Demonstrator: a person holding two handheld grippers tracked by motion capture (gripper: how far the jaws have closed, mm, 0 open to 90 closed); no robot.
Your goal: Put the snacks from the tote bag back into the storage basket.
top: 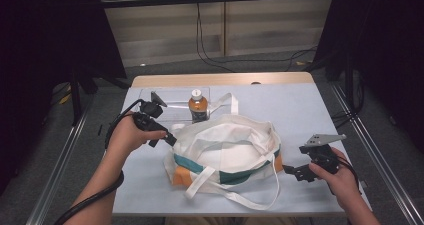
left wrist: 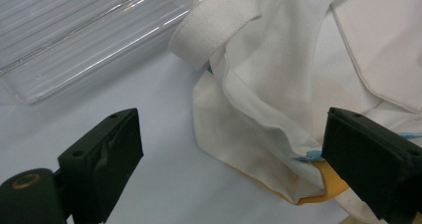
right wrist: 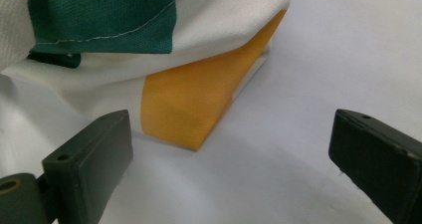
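Note:
A white cloth tote bag [top: 225,150] with green and orange bands lies slumped in the middle of the table, its mouth open and its straps trailing. My left gripper [top: 172,139] is at the bag's left rim, open, with the bag's folded white edge [left wrist: 259,109] between its jaws but not clamped. My right gripper [top: 291,171] is open at the bag's right end, close to the orange corner [right wrist: 194,104], with bare table between the jaws. A bottle [top: 198,105] with a white cap and orange label stands upright behind the bag.
A clear plastic tray [top: 170,102] lies at the back left, next to the bottle; its ribbed wall [left wrist: 74,40] is near my left gripper. The pale blue table [top: 300,110] has free room at the right. Cables hang beyond the table's far edge.

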